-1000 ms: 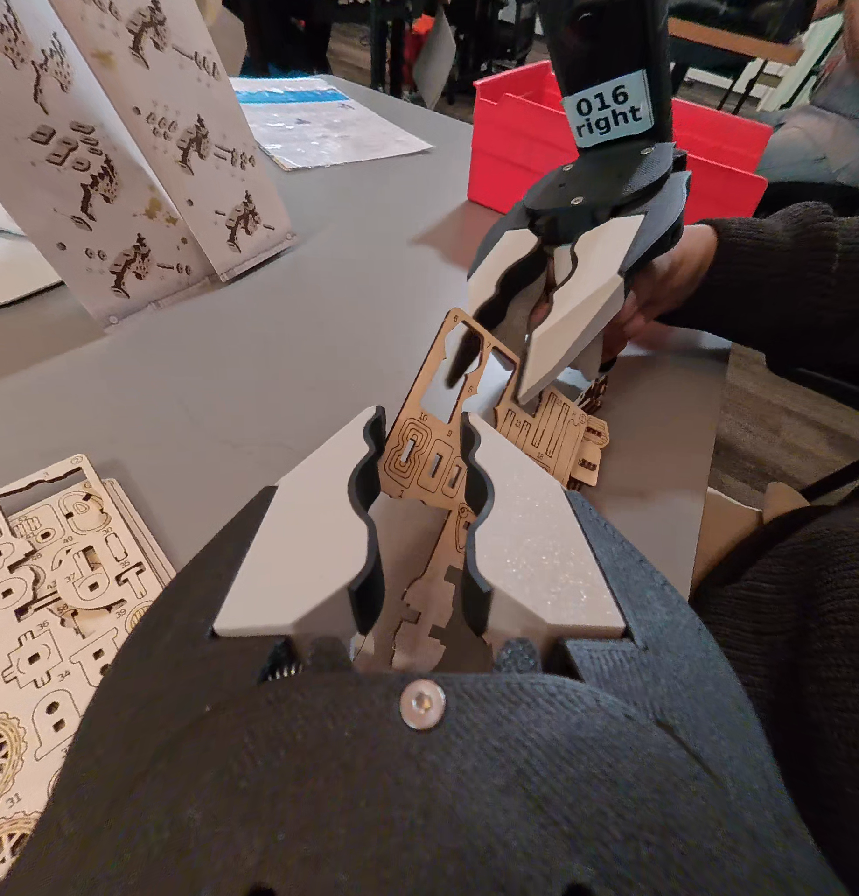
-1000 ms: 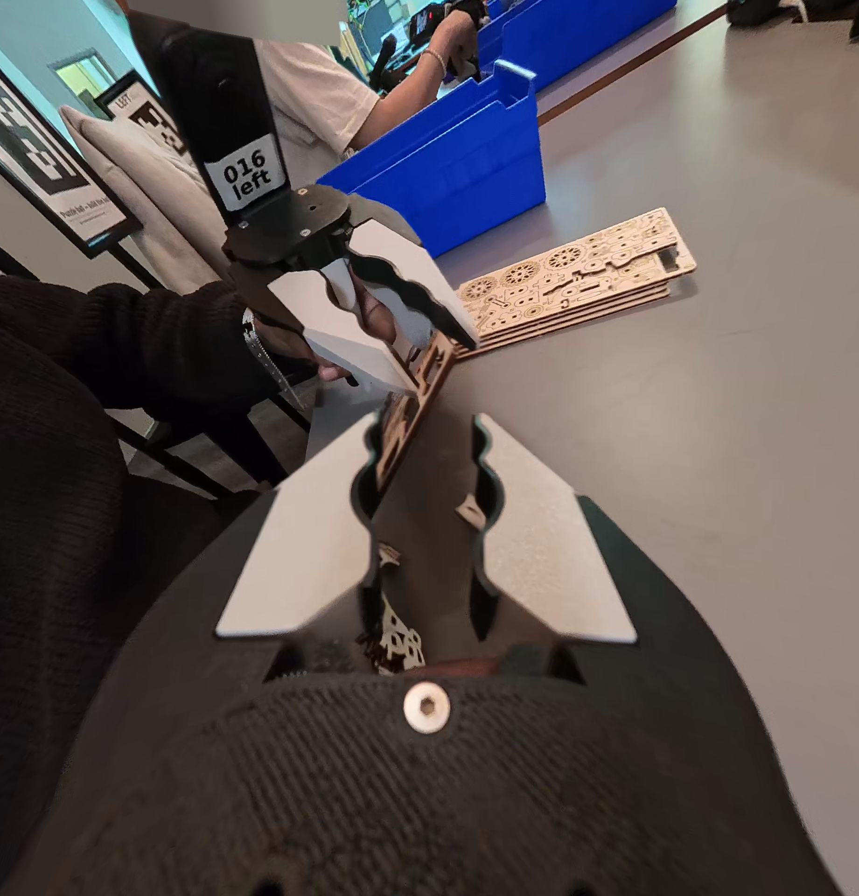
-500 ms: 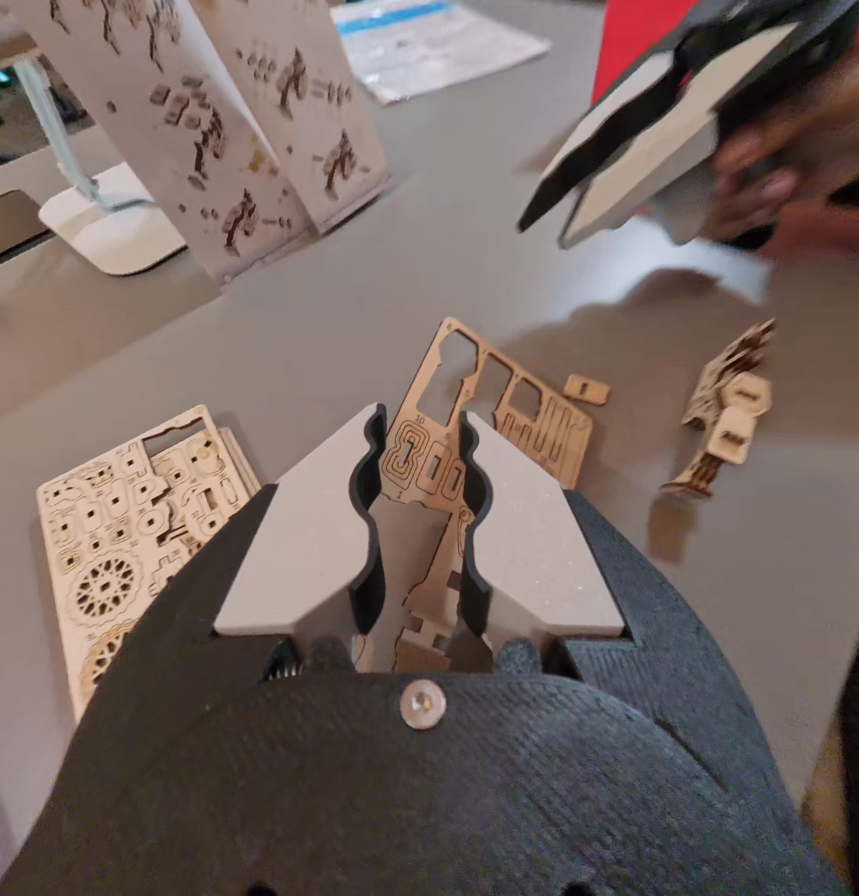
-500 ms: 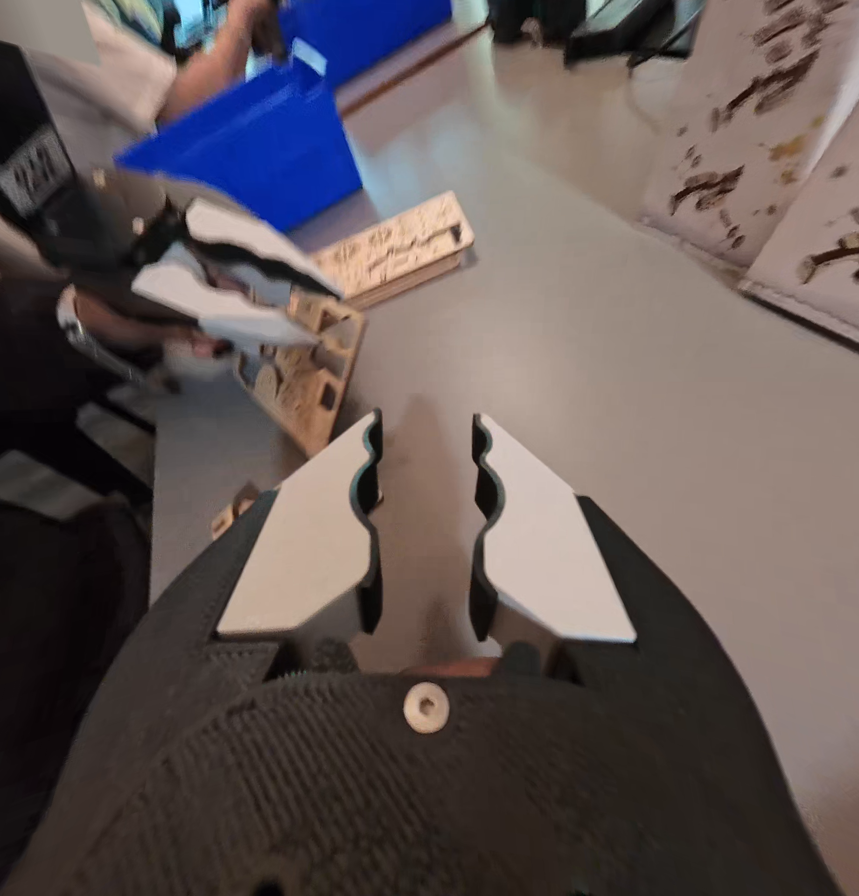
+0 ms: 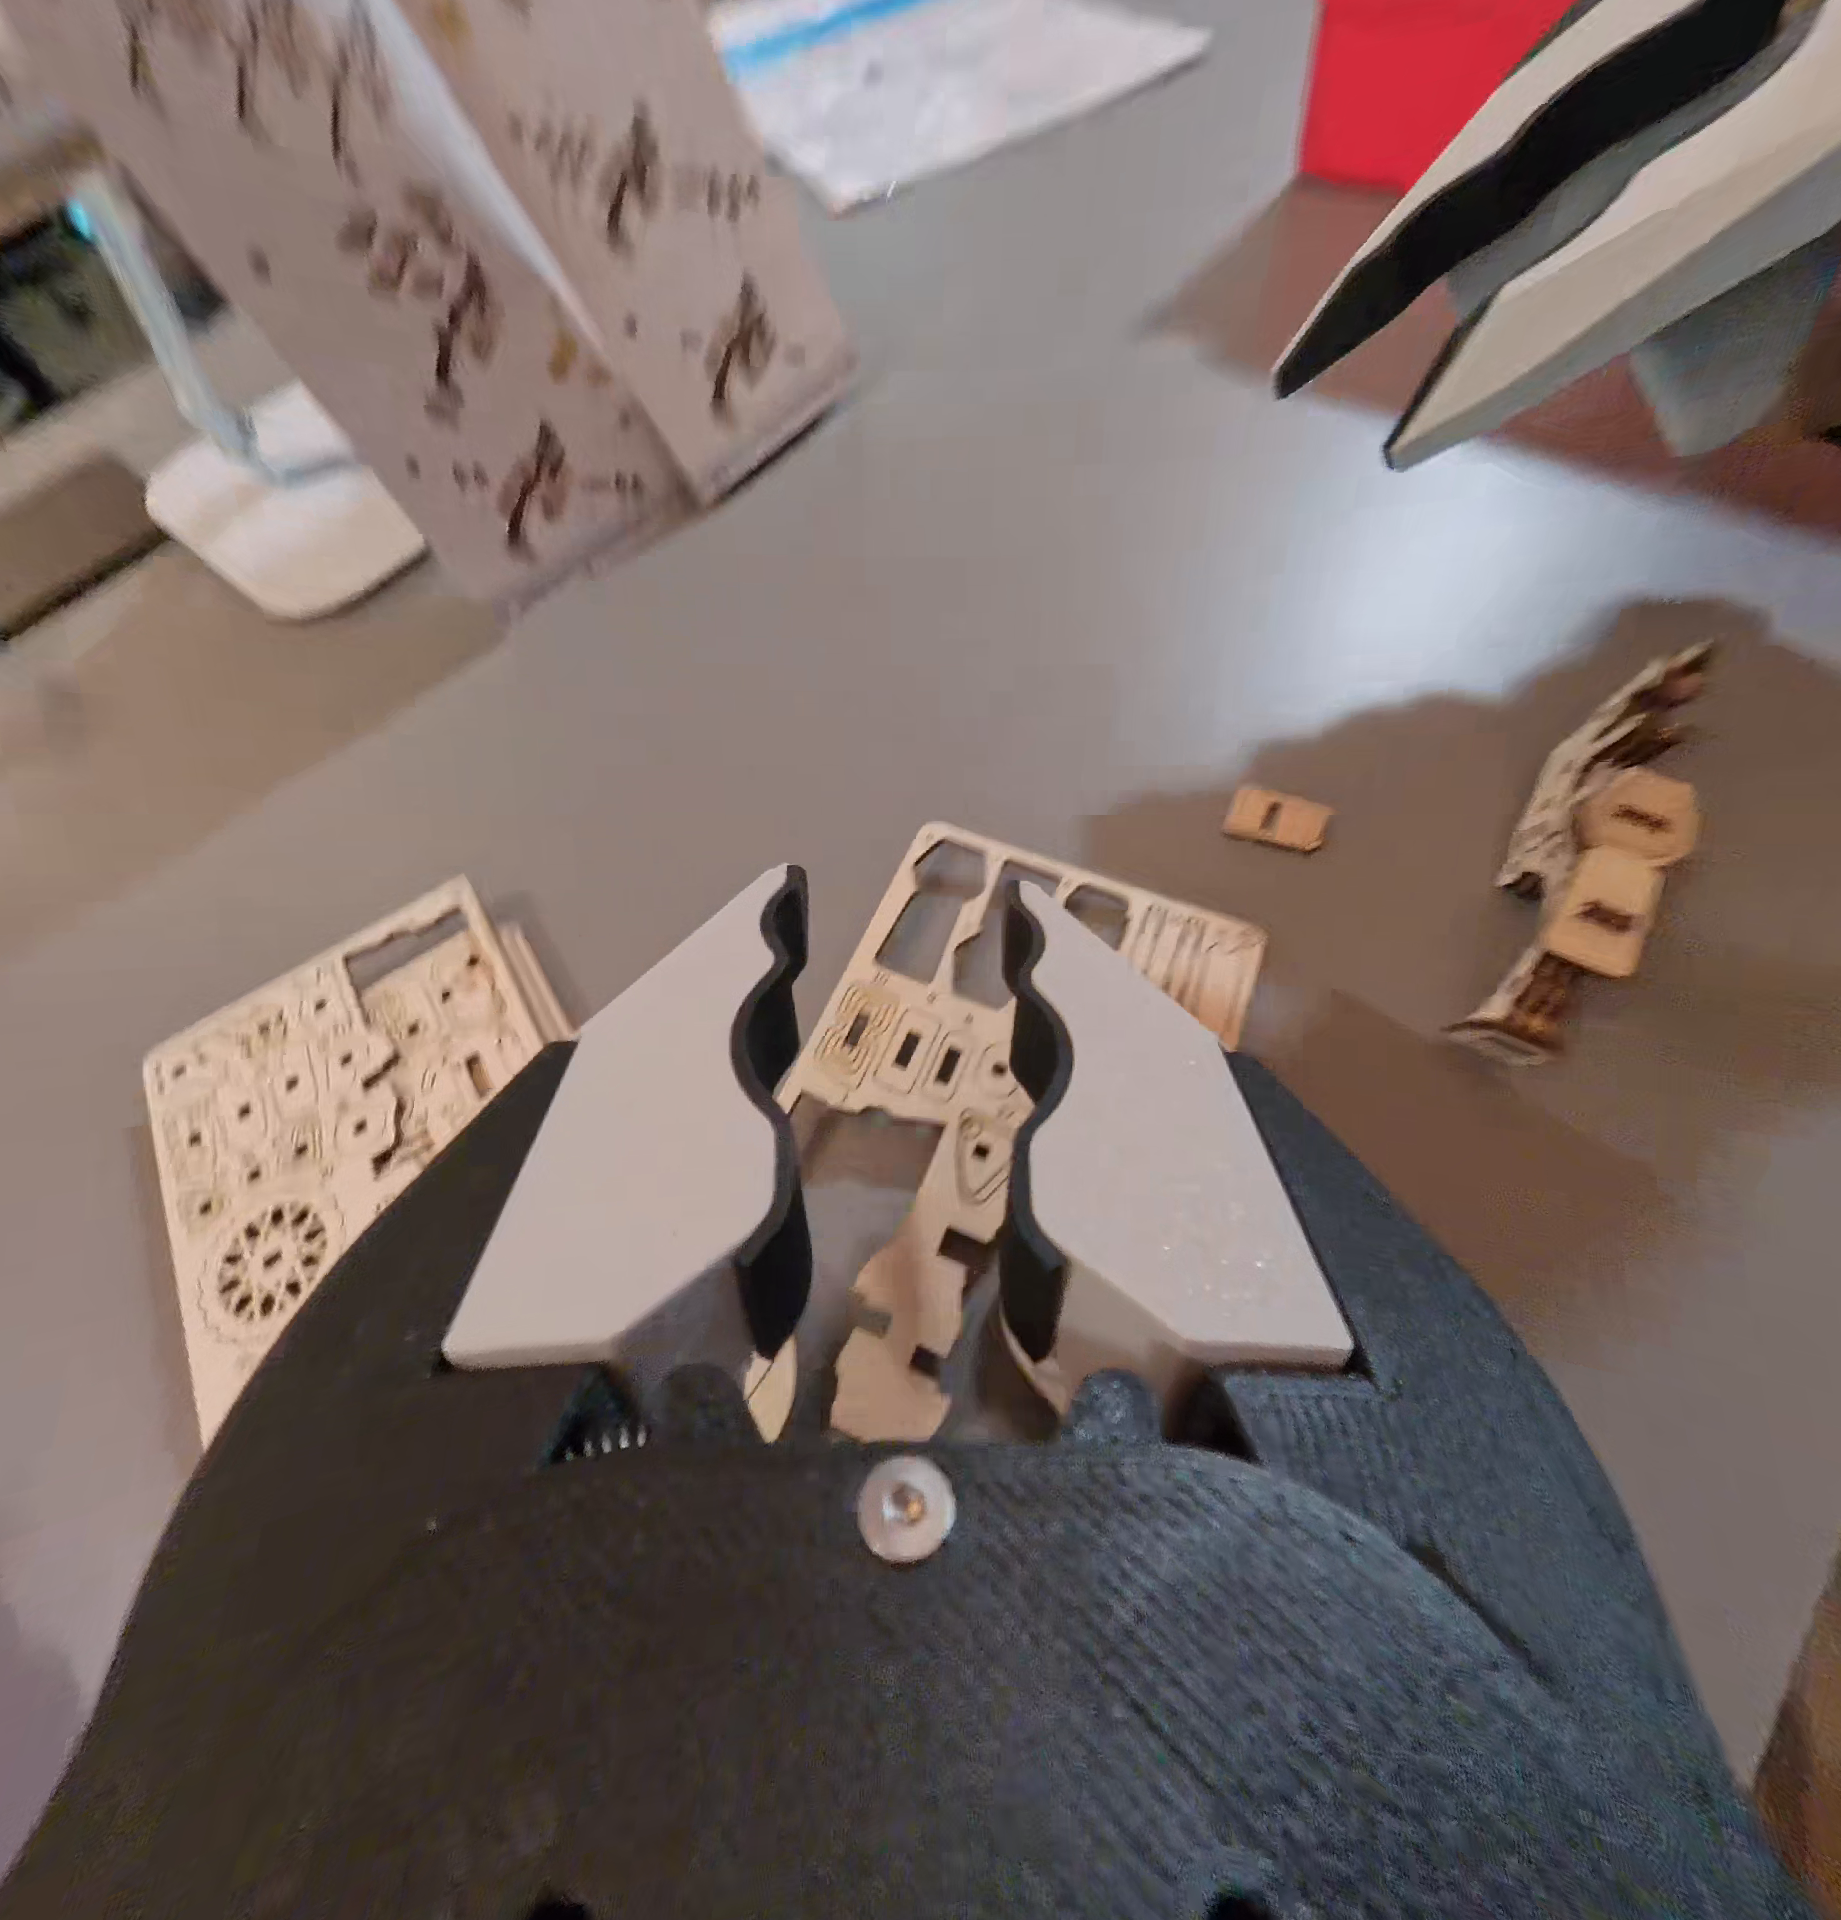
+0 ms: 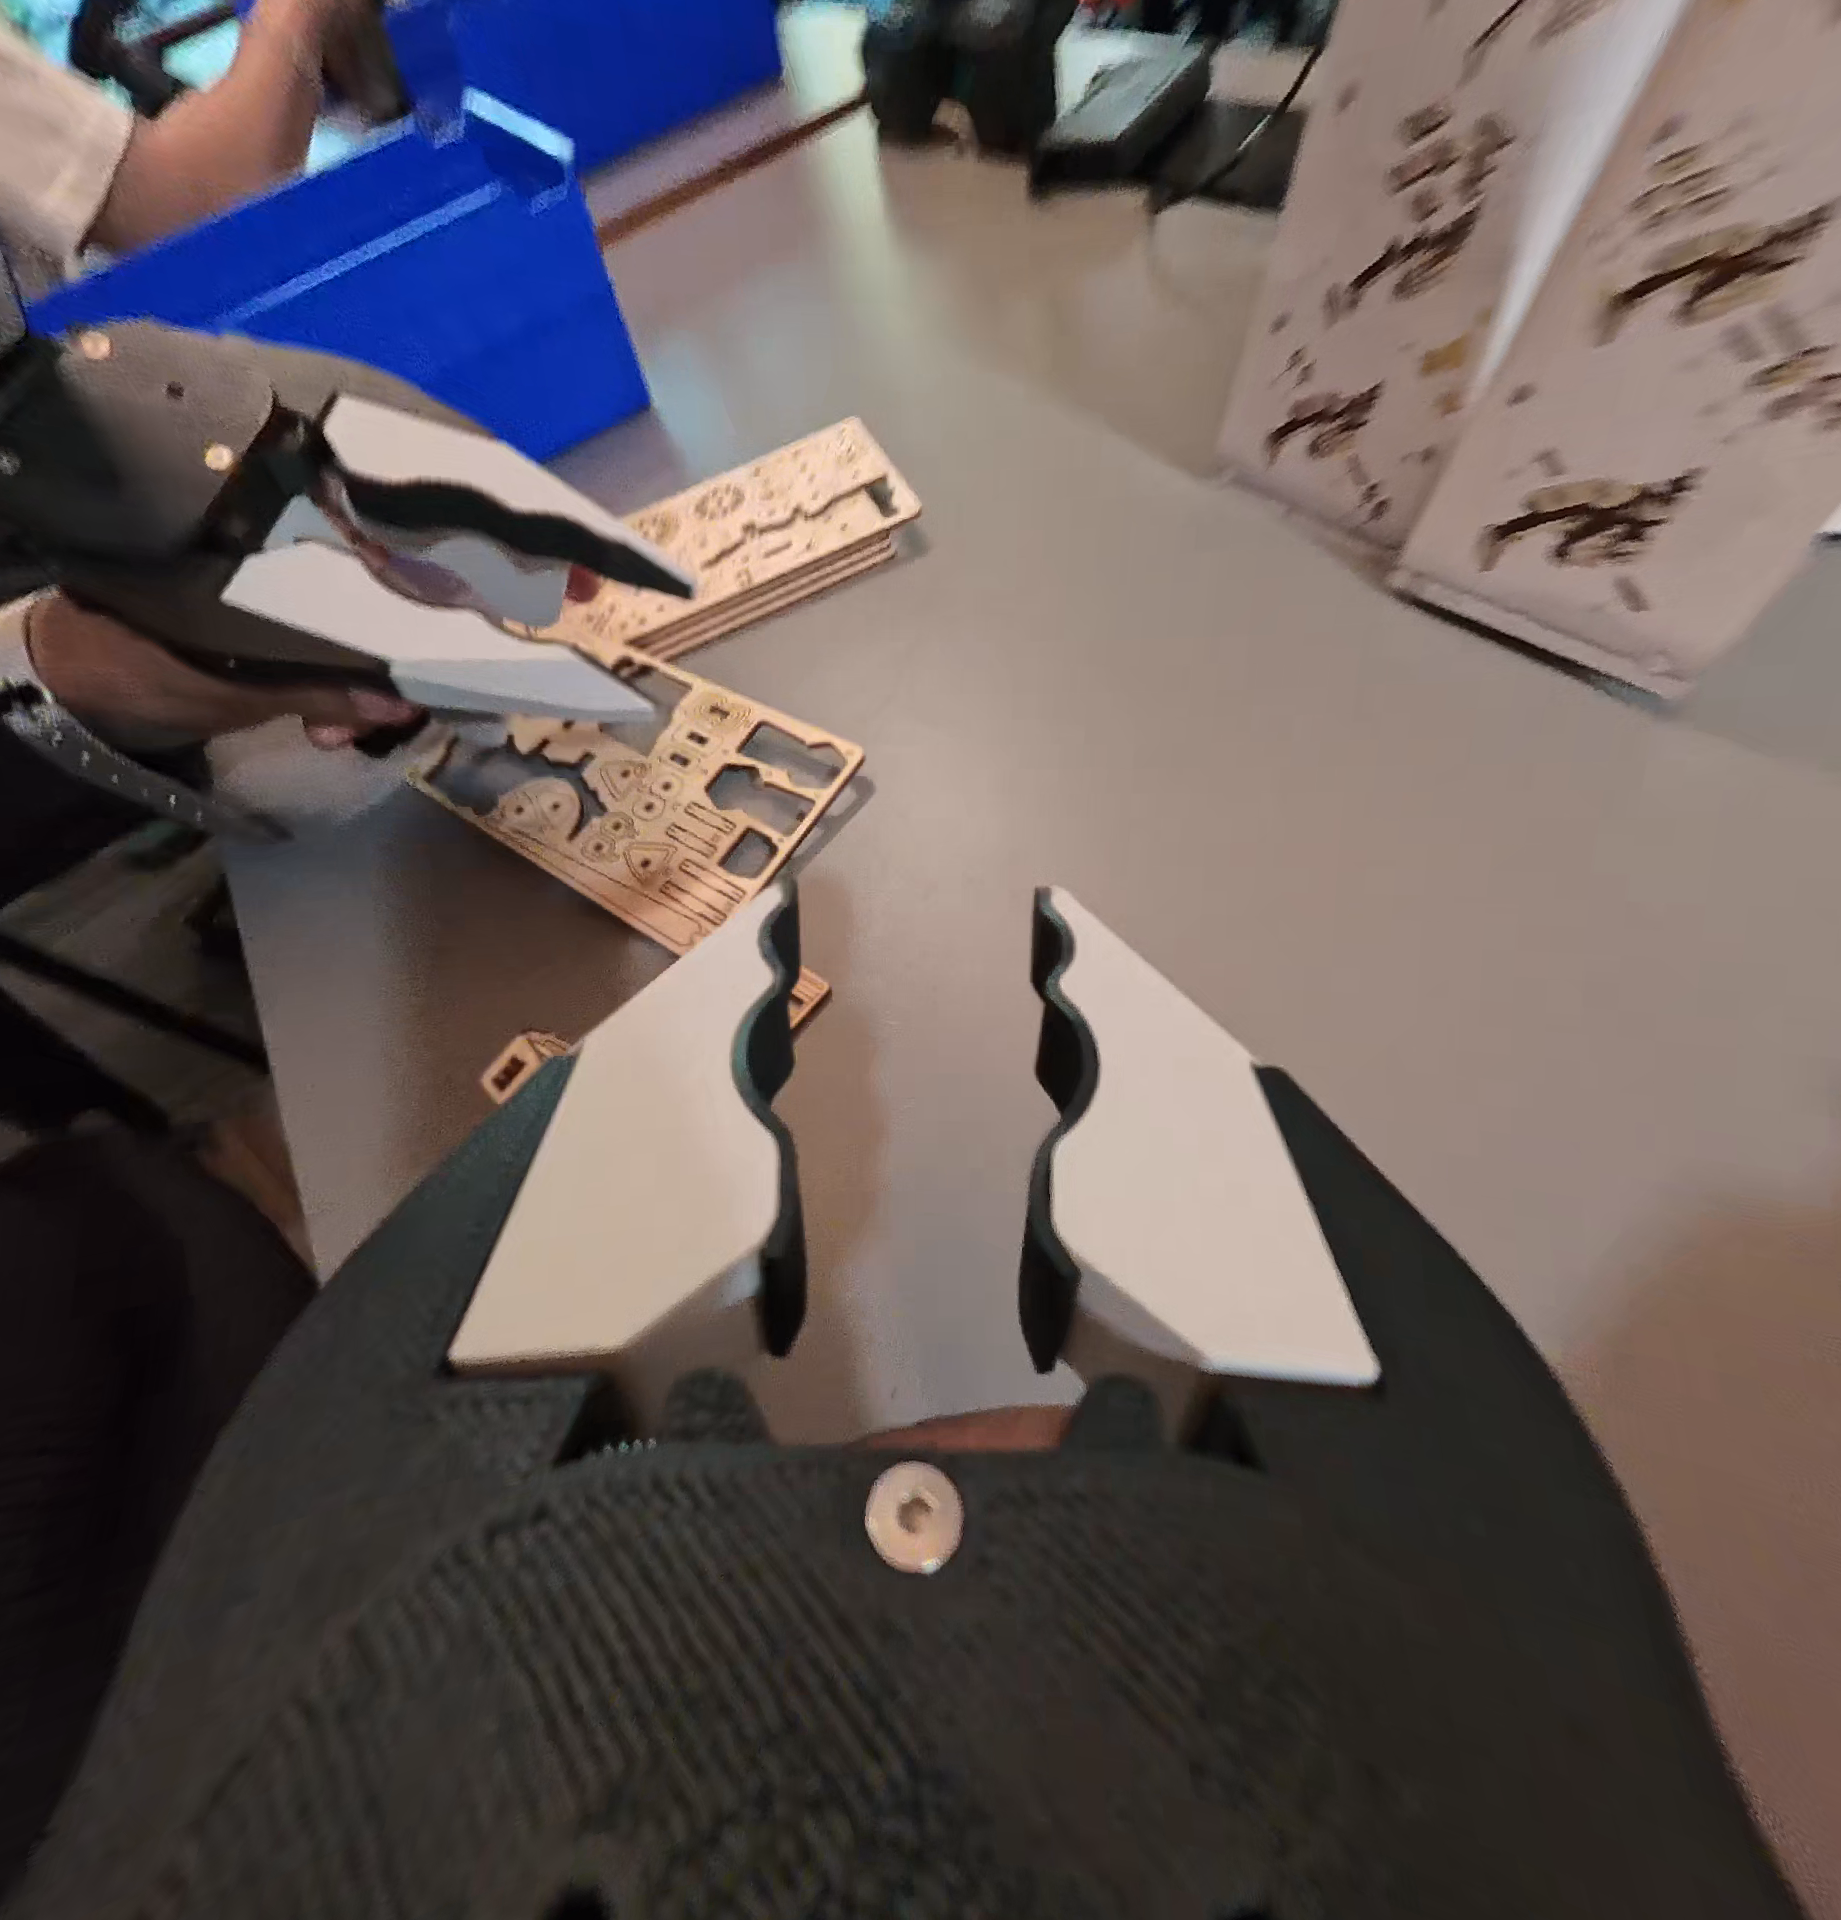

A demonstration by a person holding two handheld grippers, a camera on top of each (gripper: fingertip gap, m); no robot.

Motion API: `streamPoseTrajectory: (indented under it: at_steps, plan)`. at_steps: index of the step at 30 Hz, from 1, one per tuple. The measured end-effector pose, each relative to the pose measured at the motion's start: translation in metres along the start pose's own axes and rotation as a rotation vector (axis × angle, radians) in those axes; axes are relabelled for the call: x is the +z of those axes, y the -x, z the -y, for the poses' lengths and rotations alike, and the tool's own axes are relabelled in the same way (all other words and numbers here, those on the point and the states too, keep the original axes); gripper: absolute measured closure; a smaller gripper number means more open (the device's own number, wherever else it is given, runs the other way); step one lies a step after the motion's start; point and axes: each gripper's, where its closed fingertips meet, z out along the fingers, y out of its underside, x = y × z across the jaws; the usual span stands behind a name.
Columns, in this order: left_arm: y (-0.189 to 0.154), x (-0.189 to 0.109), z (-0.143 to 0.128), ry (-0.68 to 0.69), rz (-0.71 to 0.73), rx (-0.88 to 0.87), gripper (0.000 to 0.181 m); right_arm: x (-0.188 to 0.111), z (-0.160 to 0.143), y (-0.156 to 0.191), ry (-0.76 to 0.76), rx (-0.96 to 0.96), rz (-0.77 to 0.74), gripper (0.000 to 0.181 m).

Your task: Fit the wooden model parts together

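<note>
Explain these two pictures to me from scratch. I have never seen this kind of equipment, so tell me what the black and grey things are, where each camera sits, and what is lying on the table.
There is no robot here. A person holds a hand tool in each hand: a black body with two grey fingers. A camera on each tool looks forward along its fingers.

In the left wrist view, the left gripper holds a thin wooden parts sheet by its near end. The right gripper hangs at the top right.

In the right wrist view, the right gripper is open and empty above the grey table, with the left one at the left.

Lying on the table: a stack of parts sheets, one small loose wooden piece, a partly built wooden assembly, and a folded instruction sheet standing behind.
</note>
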Motion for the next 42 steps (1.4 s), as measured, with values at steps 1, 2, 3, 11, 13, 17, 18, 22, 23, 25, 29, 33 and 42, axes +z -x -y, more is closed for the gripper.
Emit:
streamPoseTrajectory:
  at_steps: [1, 2, 3, 11, 13, 17, 18, 22, 23, 25, 29, 33, 42]
  plan:
    - [-0.007, -0.002, 0.008, -0.036, -0.02, 0.016, 0.142, -0.01, 0.001, 0.001, -0.04, 0.01, -0.03, 0.138]
    - [-0.015, -0.003, 0.013, -0.059, -0.043, 0.026, 0.139, -0.02, 0.001, 0.003, -0.075, 0.018, -0.055, 0.138]
    - [-0.025, -0.001, 0.014, -0.064, -0.077, 0.038, 0.135, -0.028, 0.0, 0.006, -0.105, 0.024, -0.073, 0.139]
    - [-0.067, 0.029, 0.003, 0.095, -0.221, 0.222, 0.134, -0.054, -0.02, 0.038, -0.168, 0.074, -0.062, 0.142]
    - [-0.074, 0.034, 0.005, 0.119, -0.283, 0.259, 0.139, -0.055, -0.023, 0.039, -0.164, 0.089, -0.055, 0.141]
    - [-0.087, 0.048, 0.005, 0.19, -0.423, 0.379, 0.139, -0.062, -0.025, 0.039, -0.187, 0.145, -0.046, 0.142]
    - [-0.088, 0.052, 0.003, 0.217, -0.444, 0.403, 0.139, -0.064, -0.025, 0.039, -0.196, 0.155, -0.048, 0.142]
    - [-0.093, 0.06, -0.009, 0.304, -0.515, 0.494, 0.142, -0.069, -0.028, 0.038, -0.202, 0.163, -0.067, 0.142]
    - [-0.094, 0.06, -0.01, 0.304, -0.526, 0.499, 0.144, -0.069, -0.029, 0.038, -0.196, 0.16, -0.072, 0.142]
    - [-0.097, 0.058, -0.011, 0.294, -0.562, 0.481, 0.146, -0.068, -0.033, 0.037, -0.185, 0.153, -0.08, 0.142]
    - [-0.105, 0.053, -0.015, 0.288, -0.64, 0.445, 0.176, -0.065, -0.038, 0.036, -0.175, 0.179, -0.065, 0.142]
    - [-0.1, 0.054, -0.014, 0.275, -0.595, 0.452, 0.181, -0.064, -0.038, 0.036, -0.178, 0.205, -0.049, 0.142]
    - [-0.085, 0.06, 0.001, 0.204, -0.506, 0.283, 0.144, -0.058, -0.037, 0.038, -0.167, 0.181, -0.028, 0.142]
